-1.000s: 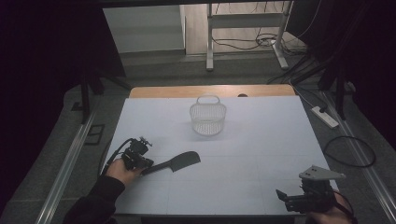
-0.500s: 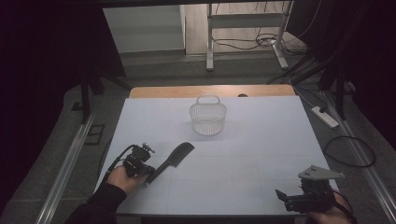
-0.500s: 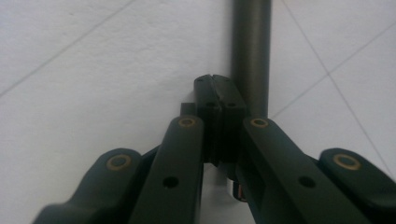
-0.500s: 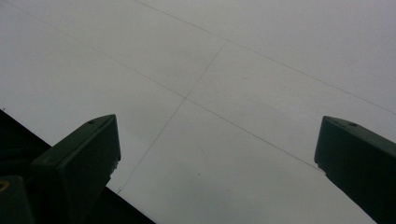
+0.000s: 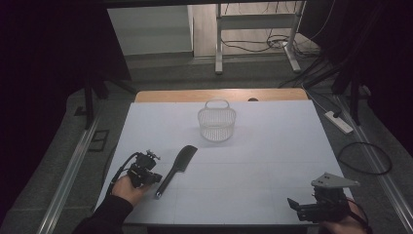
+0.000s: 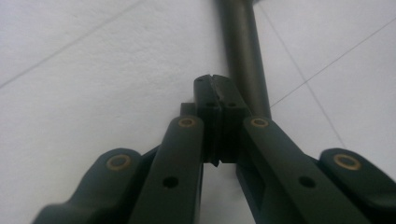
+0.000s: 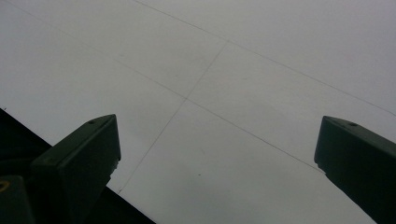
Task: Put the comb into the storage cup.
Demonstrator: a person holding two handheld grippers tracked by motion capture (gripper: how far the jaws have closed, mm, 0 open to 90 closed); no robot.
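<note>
High view: left claw is being kept clenched, empty, beside the black comb's handle, near the basket; right claw is being held released.

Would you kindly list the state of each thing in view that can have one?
Left claw: shut, nothing between the jaws, tips beside the comb's handle.
Right claw: open, empty, over the table's near right corner.
Black comb: lying flat on the table, free of both claws.
White basket: upright, looks empty, handle up.
</note>
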